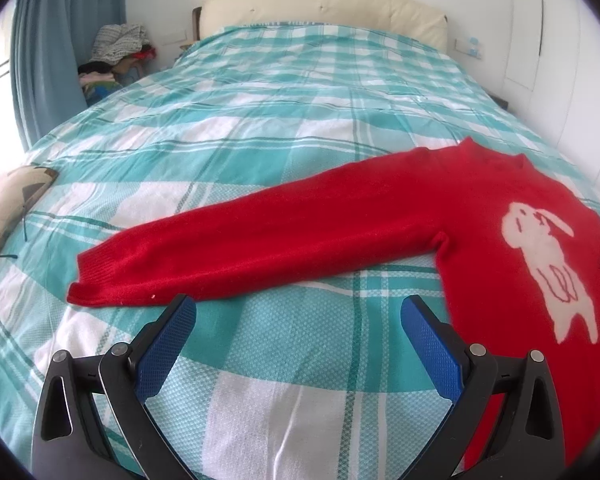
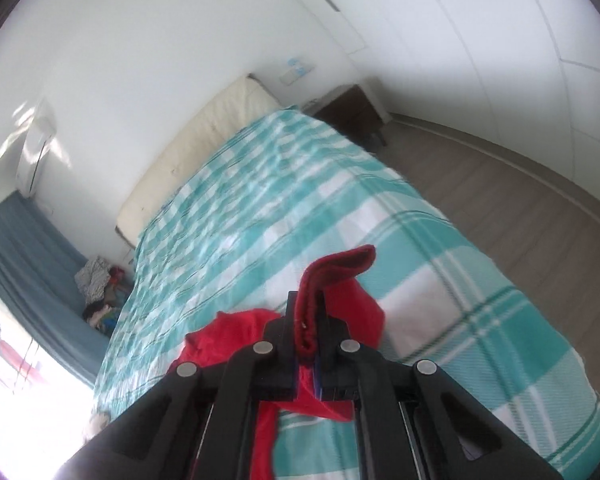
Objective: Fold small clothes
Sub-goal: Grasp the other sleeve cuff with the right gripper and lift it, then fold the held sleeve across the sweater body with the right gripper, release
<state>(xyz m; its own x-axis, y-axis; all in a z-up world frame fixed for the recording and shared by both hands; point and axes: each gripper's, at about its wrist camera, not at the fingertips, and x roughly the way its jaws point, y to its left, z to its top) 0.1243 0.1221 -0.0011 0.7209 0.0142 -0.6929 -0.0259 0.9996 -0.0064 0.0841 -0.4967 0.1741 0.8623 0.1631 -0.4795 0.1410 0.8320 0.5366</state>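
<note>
A small red sweater (image 1: 480, 216) with a white rabbit design lies on the teal plaid bed (image 1: 260, 120). Its one sleeve (image 1: 220, 256) stretches flat to the left. My left gripper (image 1: 298, 308) hovers open just in front of that sleeve, with nothing between its blue pads (image 1: 168, 344). In the right wrist view, my right gripper (image 2: 307, 300) is shut on a fold of the red sweater (image 2: 336, 272), lifted off the bed. The cuff sticks up past the fingertips, and more red cloth hangs below the jaws.
A patterned cushion (image 1: 12, 196) lies at the bed's left edge. A cream headboard (image 1: 324, 8) stands at the far end, a pile of clothes (image 1: 116, 52) beside a blue curtain (image 1: 48, 40). A dark nightstand (image 2: 352, 112) and wooden floor (image 2: 520, 220) lie to the bed's right.
</note>
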